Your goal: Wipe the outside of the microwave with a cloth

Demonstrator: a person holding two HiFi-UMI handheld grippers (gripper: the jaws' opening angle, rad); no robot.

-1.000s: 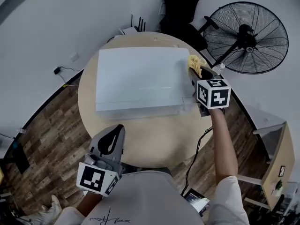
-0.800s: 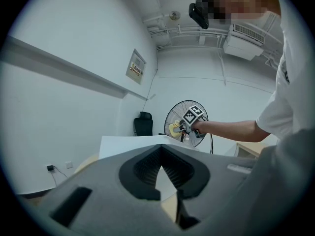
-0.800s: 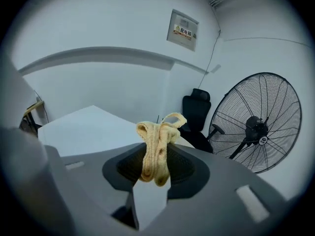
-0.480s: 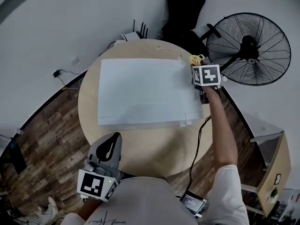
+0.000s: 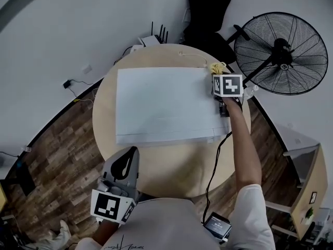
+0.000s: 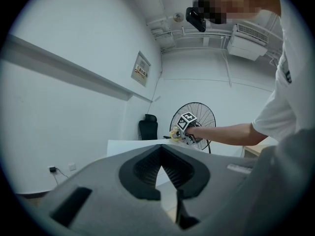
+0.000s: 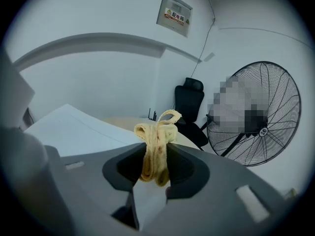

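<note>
**Fingers clamped on one yellow cloth at the microwave's corner**

The fingers [image 7: 189,173] of the right gripper [image 5: 214,75] were closed tight on a bunched yellow cloth [image 7: 156,136], which stood up out of the jaws in a loop. The right arm [image 5: 242,145] was stretched straight forward across the round table [image 5: 171,165], forearm bare, white sleeve at the shoulder. It held the cloth at the far right corner of the white microwave [image 5: 166,105]; whether cloth and casing touched could not be told.

The left gripper [image 6: 160,149] was kept low and close to the body at the table's near edge, pointing forward. Its jaws were drawn together with nothing between them.

By count: two grippers, one cloth and one microwave, which sat in the middle of the one table. Beyond the table stood one black pedestal fan [image 5: 283,53] to the right, one black office chair [image 5: 208,9] behind, and one router [image 5: 153,39] with upright antennas at the far edge.
</note>
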